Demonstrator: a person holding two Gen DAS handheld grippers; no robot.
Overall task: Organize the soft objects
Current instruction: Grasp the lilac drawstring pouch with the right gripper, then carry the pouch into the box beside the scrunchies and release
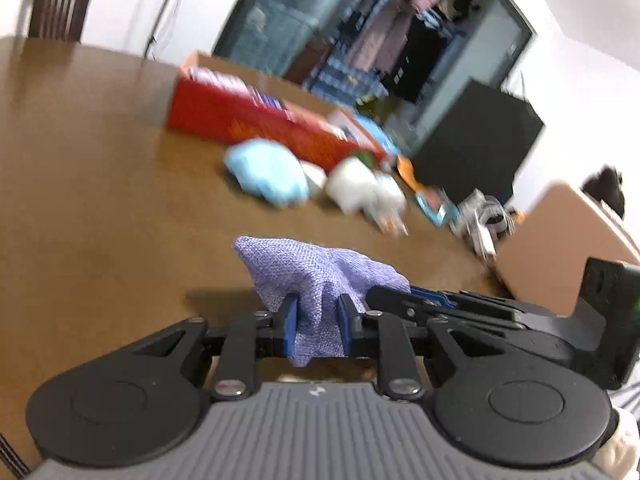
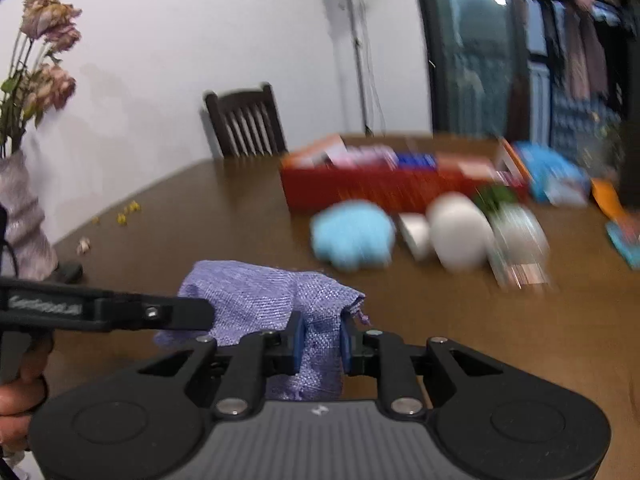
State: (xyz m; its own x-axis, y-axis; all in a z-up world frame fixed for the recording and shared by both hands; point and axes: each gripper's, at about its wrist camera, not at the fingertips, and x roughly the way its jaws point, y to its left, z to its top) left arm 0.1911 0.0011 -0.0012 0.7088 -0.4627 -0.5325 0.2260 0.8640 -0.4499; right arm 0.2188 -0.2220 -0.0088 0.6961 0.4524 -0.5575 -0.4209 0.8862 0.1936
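Gripping one purple cloth [image 1: 320, 276] between them, the left tool [image 1: 318, 326] and right tool [image 2: 322, 344] are both clenched on its fabric above the bench [image 1: 100, 180]; judging by this, folding comes next, needing matched hands.

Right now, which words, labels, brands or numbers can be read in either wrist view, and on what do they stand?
None can be read for certain.
Left gripper arm, right wrist view: pale lettering, too blurred to quote.
Red box and the packages in it: printing smeared by motion blur.
Blue package: unreadable.
Purple cloth: no text.
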